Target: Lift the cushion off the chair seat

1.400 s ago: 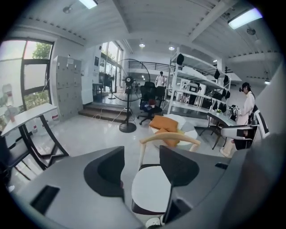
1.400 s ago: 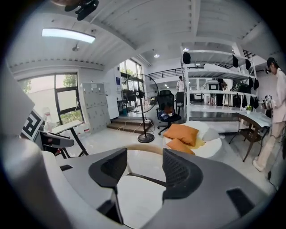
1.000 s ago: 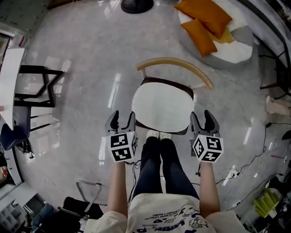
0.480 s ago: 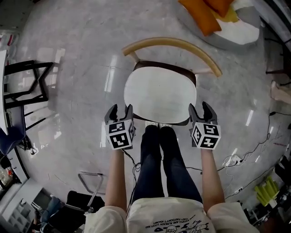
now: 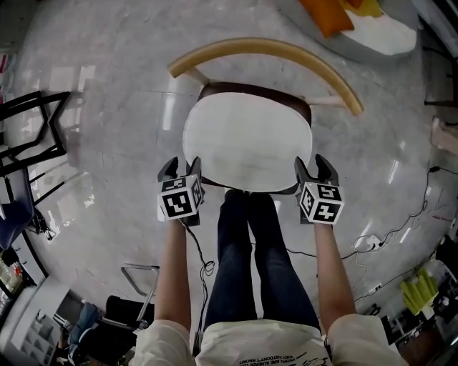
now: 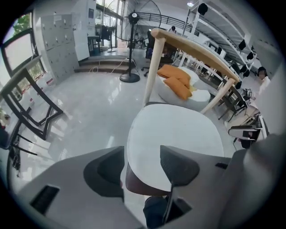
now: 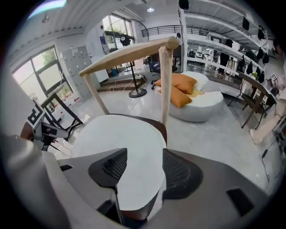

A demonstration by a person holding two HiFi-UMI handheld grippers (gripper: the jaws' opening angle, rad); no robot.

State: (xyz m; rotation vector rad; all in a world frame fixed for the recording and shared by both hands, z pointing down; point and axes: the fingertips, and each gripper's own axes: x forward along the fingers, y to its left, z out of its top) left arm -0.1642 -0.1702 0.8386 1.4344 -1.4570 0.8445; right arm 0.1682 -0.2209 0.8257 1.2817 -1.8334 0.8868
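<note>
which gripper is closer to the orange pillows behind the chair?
Right. The orange pillows lie beyond the chair's right side. The right gripper is by the white cushion's front-right corner; the left gripper is by its front-left corner, farther across.

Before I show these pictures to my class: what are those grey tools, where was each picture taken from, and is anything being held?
There is no robot here: a person stands before a chair with a hand-held gripper in each hand. One picture comes from a camera on the person's head, looking down. The other two come from cameras riding on each gripper, looking along its jaws. A white cushion lies on the chair seat. The left hand-held gripper and the right hand-held gripper are by the cushion's near corners, jaws apart, gripping nothing yet.
</note>
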